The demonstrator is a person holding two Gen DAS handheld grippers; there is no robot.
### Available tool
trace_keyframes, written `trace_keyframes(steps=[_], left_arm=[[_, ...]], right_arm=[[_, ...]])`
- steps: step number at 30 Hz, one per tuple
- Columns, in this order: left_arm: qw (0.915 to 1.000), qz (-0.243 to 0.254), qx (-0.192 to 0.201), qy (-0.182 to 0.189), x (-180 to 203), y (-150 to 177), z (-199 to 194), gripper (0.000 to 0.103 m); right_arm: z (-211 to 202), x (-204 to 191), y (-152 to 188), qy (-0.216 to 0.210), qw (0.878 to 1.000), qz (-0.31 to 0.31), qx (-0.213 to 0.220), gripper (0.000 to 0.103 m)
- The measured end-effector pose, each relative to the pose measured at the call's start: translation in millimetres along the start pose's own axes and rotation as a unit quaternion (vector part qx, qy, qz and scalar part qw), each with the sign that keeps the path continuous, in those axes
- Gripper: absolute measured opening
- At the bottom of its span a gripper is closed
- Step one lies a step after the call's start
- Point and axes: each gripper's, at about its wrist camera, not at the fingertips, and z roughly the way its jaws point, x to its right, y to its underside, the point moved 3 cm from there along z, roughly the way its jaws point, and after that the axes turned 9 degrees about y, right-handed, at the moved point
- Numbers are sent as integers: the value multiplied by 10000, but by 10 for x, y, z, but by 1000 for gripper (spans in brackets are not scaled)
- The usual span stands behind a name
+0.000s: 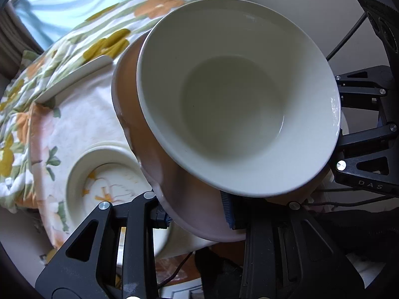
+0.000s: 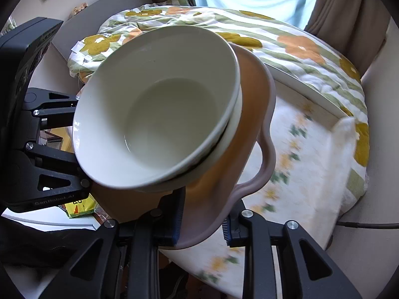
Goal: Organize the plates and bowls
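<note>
A pink scalloped plate [image 1: 189, 199] [image 2: 251, 134] is held in the air, tilted, with two stacked white bowls [image 1: 237, 99] [image 2: 159, 114] resting on it. My left gripper [image 1: 197, 216] is shut on the plate's near rim, and my right gripper [image 2: 202, 224] is shut on the opposite rim. Each gripper shows in the other's view: the right one [image 1: 361, 134] at the right edge, the left one [image 2: 45, 149] at the left edge. A white plate [image 1: 107, 189] with a floral centre lies on the cloth below.
A round table with a flowered cloth [image 2: 306, 149] lies below. A rumpled flowered quilt [image 2: 286, 42] covers its far side. A flat white tray edge [image 1: 74, 77] [image 2: 306, 89] lies by the quilt. Curtains and a window stand behind.
</note>
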Motion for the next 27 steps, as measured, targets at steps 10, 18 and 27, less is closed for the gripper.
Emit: trace_keyframes(steps=[10, 18, 27], left_arm=[[9991, 168, -381, 78, -1094, 530, -49, 28], [9979, 229, -577, 184, -1564, 781, 17, 28], [9970, 84, -702, 321, -1748, 831, 216, 28]], right_arm=[[338, -1063, -352, -131, 9995, 188, -201, 24], [626, -1482, -483, -149, 9986, 355, -369, 24], [781, -1522, -473, -127, 9978, 443, -481, 24]])
